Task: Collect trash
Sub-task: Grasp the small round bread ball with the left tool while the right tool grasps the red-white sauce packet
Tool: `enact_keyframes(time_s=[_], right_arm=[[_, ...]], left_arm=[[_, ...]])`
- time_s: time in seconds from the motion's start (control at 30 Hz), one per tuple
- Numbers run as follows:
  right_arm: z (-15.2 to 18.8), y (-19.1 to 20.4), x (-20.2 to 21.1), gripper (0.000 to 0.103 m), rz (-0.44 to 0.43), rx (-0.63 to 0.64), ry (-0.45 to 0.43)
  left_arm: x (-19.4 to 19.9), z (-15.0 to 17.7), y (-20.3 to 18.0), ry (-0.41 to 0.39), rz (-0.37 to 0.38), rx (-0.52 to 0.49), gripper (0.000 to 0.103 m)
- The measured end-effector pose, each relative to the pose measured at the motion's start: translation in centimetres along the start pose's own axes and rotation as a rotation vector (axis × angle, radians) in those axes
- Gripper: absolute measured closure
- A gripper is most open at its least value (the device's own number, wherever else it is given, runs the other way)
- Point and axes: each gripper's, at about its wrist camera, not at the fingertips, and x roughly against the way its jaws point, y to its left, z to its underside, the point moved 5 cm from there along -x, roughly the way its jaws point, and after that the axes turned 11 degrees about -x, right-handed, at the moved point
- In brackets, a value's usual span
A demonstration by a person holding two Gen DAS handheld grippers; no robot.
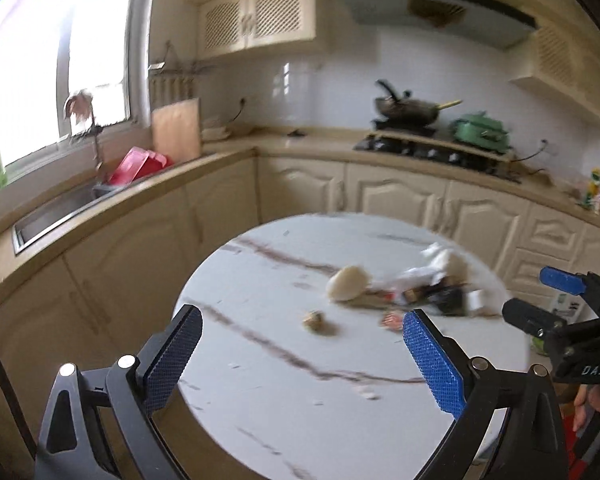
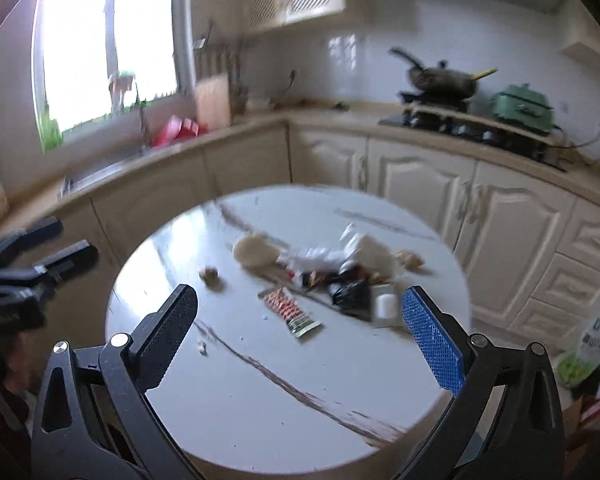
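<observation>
Two pairs of tongs, left tongs (image 1: 302, 354) and right tongs (image 2: 300, 334), hang spread and empty above the round white marble-patterned bench (image 2: 260, 400). Step: approach. Trash lies at the bench's far right: a heap of crumpled wrappers (image 2: 340, 276) and, nearest, a flat red-and-green printed packet (image 2: 291, 313). Next: descend, straddle one piece. Only "DAS" on the right tongs' body is legible.

The white letters "DAS" are read on the black body of the right gripper (image 1: 540, 298), seen from the left wrist. Print on the wrappers is blurred past reading.
</observation>
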Motion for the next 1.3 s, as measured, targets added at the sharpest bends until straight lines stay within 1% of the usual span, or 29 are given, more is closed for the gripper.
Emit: enact_keyframes(time_s=[0.03,0.1,0.17,0.3,0.33,0.43,0.47,0.53,0.67,0.8,0.87,0.9,0.97,1.0,1.03,1.13,1.17,1.2,1.23,1.27,1.3], right_arm=[[0.3,0.4,-1.9,0.001,-0.005,0.009,0.047],[0.9,0.4,-4.2,0.001,-0.005,0.022,0.093],[1.8,0.5,-7.1,0.001,0.003,0.049,0.16],[3.1,0.0,-11.3,0.007,0.016,0.073,0.249],[3.4,-0.1,-12.4,0.007,0.014,0.08,0.268],[4.0,-0.3,-14.0,0.007,0.031,0.09,0.293],[4.1,-0.4,-14.5,0.007,0.029,0.091,0.3],[4.2,-0.6,-15.0,0.01,0.035,0.095,0.307],[4.1,-1.0,-15.6,0.016,0.033,0.095,0.303],[4.2,-1.0,-15.8,0.029,0.024,0.105,0.321],[4.2,-1.0,-15.8,0.031,0.017,0.113,0.322],[4.2,-1.1,-15.7,0.034,0.015,0.114,0.322],[4.3,-0.8,-15.4,0.049,-0.004,0.131,0.32],[4.2,-0.7,-15.2,0.068,-0.009,0.135,0.318],[4.2,-0.8,-15.1,0.076,-0.008,0.142,0.318],[4.3,-1.0,-15.0,0.082,-0.033,0.139,0.314],[4.3,-1.0,-14.9,0.083,-0.039,0.136,0.314],[4.3,-1.2,-14.9,0.086,-0.046,0.129,0.311],[4.3,-1.3,-14.8,0.086,-0.057,0.119,0.309],[4.3,-1.4,-14.8,0.086,-0.064,0.112,0.309],[4.3,-1.5,-14.8,0.086,-0.071,0.103,0.311]], left_arm=[[-0.8,0.0,0.0,0.016,-0.002,0.002,0.004],[-2.6,0.1,0.1,0.051,-0.012,0.006,0.004],[-4.0,0.2,0.2,0.082,-0.012,-0.001,0.004],[-6.3,0.2,0.5,0.121,-0.004,-0.005,0.004],[-7.5,-0.3,0.4,0.129,0.0,-0.006,0.004],[-9.5,-1.1,0.8,0.16,0.005,-0.013,0.004],[-10.7,-1.7,1.9,0.167,0.007,-0.014,0.004],[-13.7,-2.0,3.0,0.186,0.014,-0.02,0.004],[-17.4,-2.4,3.0,0.212,0.055,-0.023,0.004],[-20.3,-2.8,2.5,0.24,0.119,-0.018,0.004],[-22.1,-3.1,2.4,0.262,0.15,-0.009,0.004],[-22.8,-3.3,2.4,0.269,0.157,-0.006,0.004],[-24.4,-3.8,2.5,0.29,0.161,-0.011,0.004],[-25.1,-4.1,2.5,0.293,0.157,-0.017,0.004],[-25.7,-4.4,2.6,0.291,0.162,-0.023,0.004],[-27.4,-5.3,2.7,0.297,0.176,-0.027,0.004],[-28.0,-5.5,2.8,0.3,0.181,-0.024,0.008],[-28.6,-5.7,2.9,0.308,0.182,-0.026,0.013],[-29.3,-5.9,3.0,0.314,0.183,-0.028,0.014],[-30.1,-6.0,3.3,0.323,0.176,-0.029,0.019],[-30.6,-5.8,3.2,0.338,0.17,-0.037,0.03]])
